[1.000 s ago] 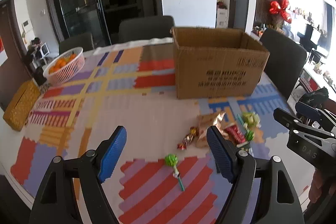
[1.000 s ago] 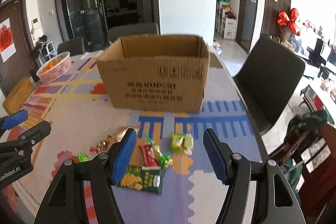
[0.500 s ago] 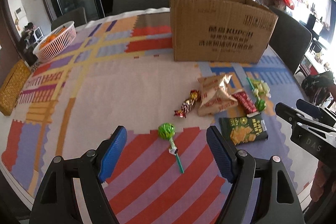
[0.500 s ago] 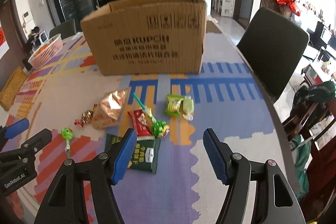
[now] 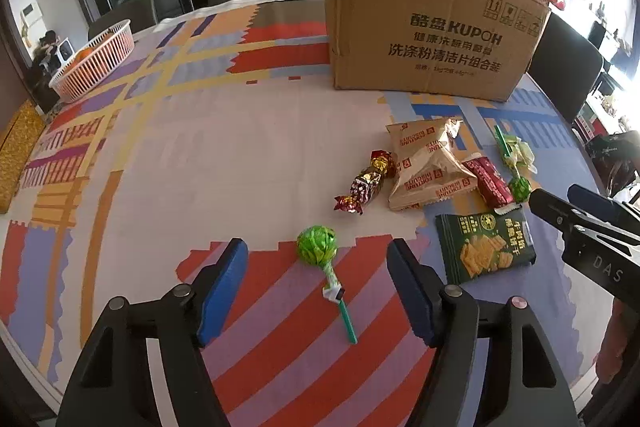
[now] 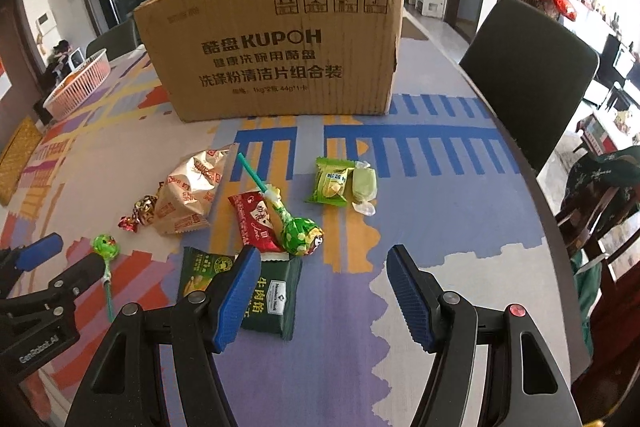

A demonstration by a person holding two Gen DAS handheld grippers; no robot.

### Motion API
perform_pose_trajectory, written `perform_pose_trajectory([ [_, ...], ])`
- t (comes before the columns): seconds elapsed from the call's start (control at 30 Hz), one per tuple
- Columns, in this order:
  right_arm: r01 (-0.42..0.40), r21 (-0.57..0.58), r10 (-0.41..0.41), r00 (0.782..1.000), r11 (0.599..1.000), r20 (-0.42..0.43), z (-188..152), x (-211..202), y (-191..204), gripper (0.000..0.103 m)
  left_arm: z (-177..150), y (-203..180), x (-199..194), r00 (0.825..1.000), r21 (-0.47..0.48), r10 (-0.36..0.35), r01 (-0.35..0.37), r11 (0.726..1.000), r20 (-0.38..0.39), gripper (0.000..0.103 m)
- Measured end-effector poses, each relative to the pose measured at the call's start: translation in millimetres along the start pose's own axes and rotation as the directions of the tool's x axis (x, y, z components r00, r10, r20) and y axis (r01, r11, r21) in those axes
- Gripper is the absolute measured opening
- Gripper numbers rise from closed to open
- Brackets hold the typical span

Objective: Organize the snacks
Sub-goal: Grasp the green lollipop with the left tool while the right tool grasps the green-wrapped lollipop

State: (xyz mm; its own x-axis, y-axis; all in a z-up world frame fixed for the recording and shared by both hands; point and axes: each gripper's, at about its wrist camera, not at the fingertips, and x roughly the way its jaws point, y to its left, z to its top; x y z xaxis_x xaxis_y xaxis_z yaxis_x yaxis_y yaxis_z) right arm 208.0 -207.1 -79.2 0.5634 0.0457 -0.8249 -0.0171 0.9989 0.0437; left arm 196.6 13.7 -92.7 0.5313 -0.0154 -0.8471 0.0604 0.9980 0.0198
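green foil lollipop (image 5: 317, 245), teal stick

Matt corrugated cardboard box (image 6: 280, 51); glossy foil candy (image 5: 366, 183); shiny plastic cracker pkt (image 5: 486, 247).

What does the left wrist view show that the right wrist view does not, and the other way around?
Only the left wrist view shows the left gripper open around the green lollipop, and oranges inside the basket.

Only the right wrist view shows the right gripper open from behind, and the pale green candy clearly.

Both show the cardboard box, the tan biscuit bag, the red packet and the dark green cracker packet.
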Motion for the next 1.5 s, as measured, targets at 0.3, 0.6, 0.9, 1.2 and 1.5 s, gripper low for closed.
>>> perform_pose_trajectory([
  [0.3,0.001,0.019,0.000,1.000,1.000,-0.025,8,14,-3,0.065,5,-2,15,0.999,-0.013,-0.022,0.022,1.000,-0.030,0.062],
  [0.6,-0.011,0.019,0.012,0.998,1.000,-0.055,10,28,-2,0.056,7,-2,28,0.997,-0.038,-0.043,0.041,0.998,-0.057,0.048],
  [0.9,-0.034,0.020,0.035,0.997,0.999,-0.072,9,35,-3,0.041,9,-6,32,0.995,-0.038,-0.066,0.063,0.997,-0.070,0.028],
  [1.2,-0.053,0.004,0.053,0.997,0.999,-0.063,6,34,2,0.024,7,-7,29,0.995,-0.038,-0.076,0.074,0.997,-0.062,0.026],
  [1.5,-0.071,0.009,0.071,0.997,0.997,-0.041,1,24,-2,0.024,12,-13,7,0.996,-0.020,-0.087,0.087,0.996,-0.013,0.026],
])
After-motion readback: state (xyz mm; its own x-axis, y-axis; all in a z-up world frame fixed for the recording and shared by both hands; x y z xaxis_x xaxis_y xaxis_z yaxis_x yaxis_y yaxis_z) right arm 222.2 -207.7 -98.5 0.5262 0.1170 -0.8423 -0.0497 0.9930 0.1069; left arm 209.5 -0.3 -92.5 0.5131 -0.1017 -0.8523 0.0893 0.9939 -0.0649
